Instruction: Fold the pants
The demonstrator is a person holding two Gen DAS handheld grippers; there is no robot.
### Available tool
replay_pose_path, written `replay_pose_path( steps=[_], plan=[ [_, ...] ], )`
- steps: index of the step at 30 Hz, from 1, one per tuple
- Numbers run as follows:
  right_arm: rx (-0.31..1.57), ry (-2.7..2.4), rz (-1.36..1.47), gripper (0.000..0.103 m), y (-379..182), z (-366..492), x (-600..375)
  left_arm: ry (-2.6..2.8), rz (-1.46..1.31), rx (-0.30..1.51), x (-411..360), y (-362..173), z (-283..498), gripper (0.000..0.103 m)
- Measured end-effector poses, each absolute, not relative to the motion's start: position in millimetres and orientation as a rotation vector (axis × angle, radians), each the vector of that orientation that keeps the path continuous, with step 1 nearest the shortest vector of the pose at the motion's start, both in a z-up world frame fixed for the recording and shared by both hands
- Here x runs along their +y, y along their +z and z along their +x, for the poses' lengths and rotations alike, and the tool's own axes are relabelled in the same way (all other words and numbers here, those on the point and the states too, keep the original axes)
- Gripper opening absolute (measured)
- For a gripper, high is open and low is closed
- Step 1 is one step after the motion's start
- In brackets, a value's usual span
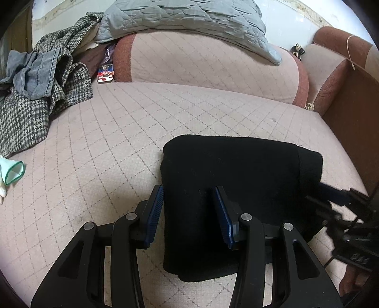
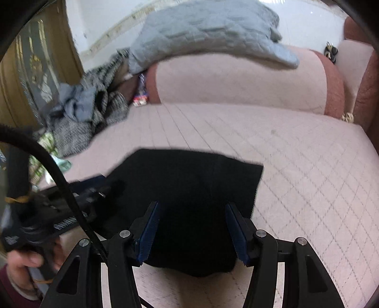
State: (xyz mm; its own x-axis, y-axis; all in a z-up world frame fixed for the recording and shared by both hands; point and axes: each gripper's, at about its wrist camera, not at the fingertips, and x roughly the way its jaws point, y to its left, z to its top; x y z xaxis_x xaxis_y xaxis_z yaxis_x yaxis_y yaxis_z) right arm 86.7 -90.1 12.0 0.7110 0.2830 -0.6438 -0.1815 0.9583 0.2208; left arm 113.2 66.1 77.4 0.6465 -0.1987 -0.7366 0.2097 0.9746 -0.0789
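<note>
pants (image 1: 236, 189): black, folded into a thick flat rectangle | place: sofa (image 1: 118, 142) seat, front edge | left gripper (image 1: 189, 213): jaws released, straddling pants | right gripper (image 2: 191, 227): jaws released above pants

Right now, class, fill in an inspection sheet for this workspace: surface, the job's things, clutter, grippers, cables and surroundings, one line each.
Surface: pink quilted sofa seat, bare around the pants.
Job's things: black pants, folded into a compact block near the front edge.
Clutter: checked coat with a grey garment on it at the left; grey quilted blanket over the backrest; small packet beside the coat.
Grippers: left gripper and right gripper both over the pants, jaws apart, gripping nothing.
Cables: black cable looping past the left gripper.
Surroundings: white wall behind; sofa arm at the right.
</note>
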Motion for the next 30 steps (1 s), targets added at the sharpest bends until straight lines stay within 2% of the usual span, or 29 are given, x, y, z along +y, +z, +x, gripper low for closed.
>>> replay_pose_path(
  steps=[4, 13, 30],
  plan=[
    [0.737, 0.247, 0.14, 0.055, 4, 85, -93, -0.239, 0.012, 0.851, 64, 72, 115, 0.052],
    [0.668, 0.211, 0.163, 0.055, 33, 55, -90, -0.212, 0.034, 0.804, 61, 85, 94, 0.052],
    [0.597, 0.182, 0.185, 0.057, 56, -8, -84, -0.174, 0.056, 0.743, 69, 118, 26, 0.052]
  ],
)
